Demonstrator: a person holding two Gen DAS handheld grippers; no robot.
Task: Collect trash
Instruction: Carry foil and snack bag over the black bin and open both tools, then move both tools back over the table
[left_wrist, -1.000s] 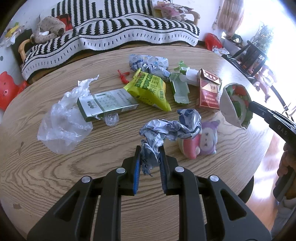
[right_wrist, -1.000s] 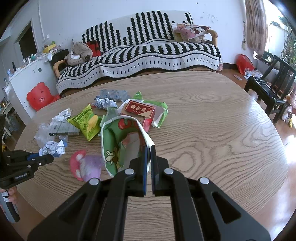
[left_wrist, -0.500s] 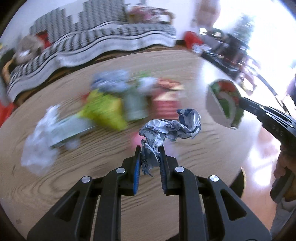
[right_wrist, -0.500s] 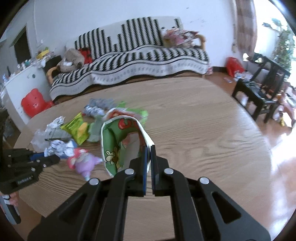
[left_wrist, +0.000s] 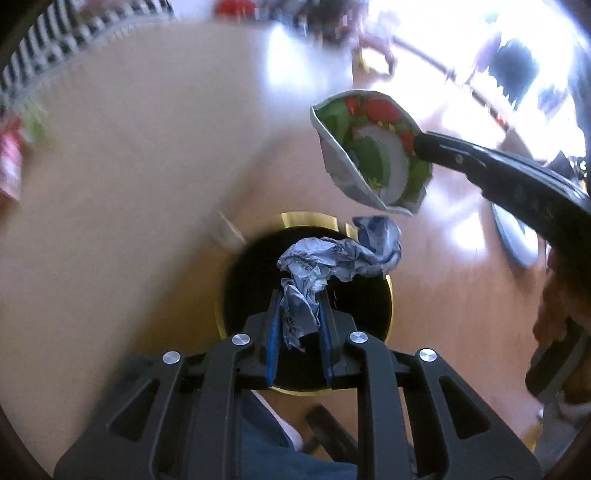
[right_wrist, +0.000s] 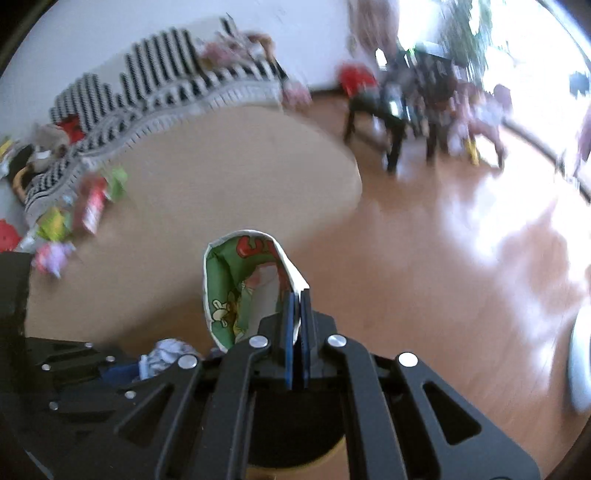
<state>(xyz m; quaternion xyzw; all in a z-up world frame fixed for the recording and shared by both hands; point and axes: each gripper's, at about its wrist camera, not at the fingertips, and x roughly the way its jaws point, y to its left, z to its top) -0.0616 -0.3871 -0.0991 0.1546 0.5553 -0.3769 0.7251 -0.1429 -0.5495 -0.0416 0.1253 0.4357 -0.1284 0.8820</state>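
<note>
My left gripper (left_wrist: 298, 314) is shut on a crumpled grey-blue paper wad (left_wrist: 332, 260) and holds it over the dark opening of a round bin with a yellow rim (left_wrist: 308, 219) on the floor beside the table. My right gripper (right_wrist: 295, 299) is shut on the edge of a green and red snack wrapper (right_wrist: 240, 288). In the left wrist view the wrapper (left_wrist: 369, 151) hangs just up and right of the bin. The paper wad (right_wrist: 166, 354) and the left gripper also show at the lower left of the right wrist view.
The round wooden table (right_wrist: 207, 177) lies left and behind, with leftover trash (right_wrist: 88, 206) and a pink plush toy (right_wrist: 51, 256) at its far left. A striped sofa (right_wrist: 155, 92) stands behind. Dark chairs (right_wrist: 399, 107) stand on the wooden floor (right_wrist: 443, 258) to the right.
Both grippers have swung right, off the table and down toward the floor. The paper wad now hangs over the bin and the wrapper is beside it. Both grips are unchanged.
</note>
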